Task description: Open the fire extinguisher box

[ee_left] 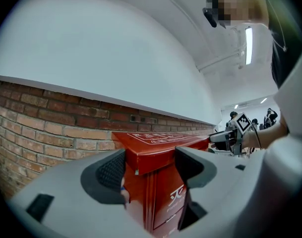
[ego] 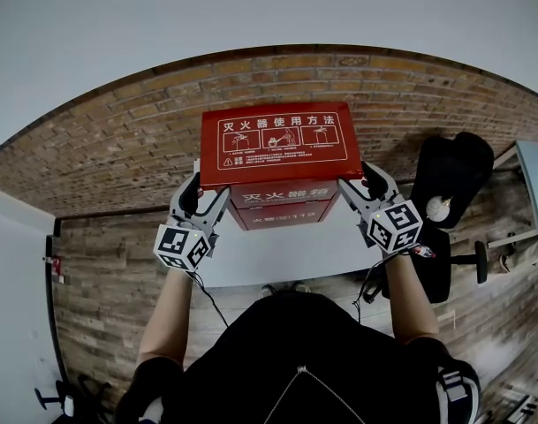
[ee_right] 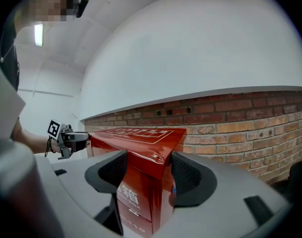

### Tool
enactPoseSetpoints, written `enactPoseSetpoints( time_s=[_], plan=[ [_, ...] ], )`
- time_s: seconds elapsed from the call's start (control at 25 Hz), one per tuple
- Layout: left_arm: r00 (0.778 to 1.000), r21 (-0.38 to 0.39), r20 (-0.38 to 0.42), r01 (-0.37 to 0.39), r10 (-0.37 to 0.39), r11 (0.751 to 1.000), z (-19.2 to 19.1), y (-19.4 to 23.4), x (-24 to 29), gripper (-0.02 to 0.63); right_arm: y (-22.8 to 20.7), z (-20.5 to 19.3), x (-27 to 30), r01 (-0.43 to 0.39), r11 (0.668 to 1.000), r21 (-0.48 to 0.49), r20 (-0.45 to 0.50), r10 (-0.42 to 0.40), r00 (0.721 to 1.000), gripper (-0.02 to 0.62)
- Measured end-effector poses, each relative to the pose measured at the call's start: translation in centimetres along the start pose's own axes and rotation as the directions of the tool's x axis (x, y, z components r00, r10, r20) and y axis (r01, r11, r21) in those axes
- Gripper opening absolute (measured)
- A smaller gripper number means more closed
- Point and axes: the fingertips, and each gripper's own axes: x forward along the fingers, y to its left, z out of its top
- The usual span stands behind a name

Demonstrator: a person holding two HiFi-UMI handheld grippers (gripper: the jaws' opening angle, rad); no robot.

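We reach both forearms forward, left gripper (ego: pixel 204 193) and right gripper (ego: pixel 359 182), the fingers of each pinching a front corner of the lid (ego: pixel 282 144) on the fire extinguisher box (ego: pixel 282 208).

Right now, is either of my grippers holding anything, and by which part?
Both hold the red lid: the left gripper clamps its front left corner, the right gripper its front right corner.

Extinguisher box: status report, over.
Left gripper, right gripper: each shut on the lid, front corners. Box closed or barely cracked, unclear. Nothing blocking.
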Motion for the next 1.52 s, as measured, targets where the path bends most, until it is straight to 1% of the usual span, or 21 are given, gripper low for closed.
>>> enactPoseSetpoints(
  time_s=[0.16, 0.32, 0.48, 0.6, 0.72, 0.8, 1.04, 1.36, 1.52],
  plan=[
    [1.0, 0.02, -0.01, 0.011, -0.011, 1.0, 0.9, -0.1, -0.1, 0.36, 0.1, 1.0, -0.2, -0.001, 1.0, 0.016, -0.019, 0.001, 1.0, 0.282],
    [1.0, 0.043, -0.004, 0.015, -0.015, 0.999, 2.7, -0.1, 0.0, 0.36, 0.0, 3.1, -0.4, -0.015, 0.999, 0.039, -0.004, 0.015, 1.0, 0.282],
    [0.999, 0.021, 0.025, 0.027, -0.027, 0.999, 5.0, 0.1, 0.5, 0.36, -0.5, 5.6, -0.4, -0.041, 0.996, 0.084, 0.015, 0.04, 0.999, 0.282],
    [0.998, 0.014, 0.06, 0.026, -0.027, 1.0, 7.0, 0.5, 0.9, 0.36, -0.9, 7.9, -0.2, -0.059, 0.992, 0.108, 0.052, 0.053, 0.997, 0.282],
    [0.995, 0.012, 0.101, 0.019, -0.02, 1.0, 9.2, 1.1, 1.5, 0.36, -1.2, 10.4, 0.2, -0.065, 0.995, 0.071, 0.089, 0.058, 0.994, 0.282],
    [0.993, 0.011, 0.115, 0.023, -0.024, 1.0, 10.4, 1.6, 2.1, 0.359, -1.7, 11.6, 0.9, -0.047, 0.998, 0.035, 0.093, 0.044, 0.995, 0.282],
    [0.99, 0.055, 0.14, 0.01, -0.018, 0.998, 13.1, 2.8, 4.5, 0.359, -3.5, 14.6, 3.0, -0.05, 0.998, 0.028, 0.148, 0.045, 0.988, 0.282],
    [0.987, 0.072, 0.158, -0.002, -0.009, 0.997, 15.2, 4.4, 7.1, 0.359, -5.2, 17.0, 5.5, -0.008, 1.0, -0.02, 0.166, 0.011, 0.986, 0.282],
    [0.987, 0.07, 0.159, -0.012, 0.0, 0.997, 16.0, 5.6, 8.7, 0.359, -6.2, 18.0, 7.5, 0.024, 0.998, -0.065, 0.17, -0.013, 0.985, 0.282]
  ],
)
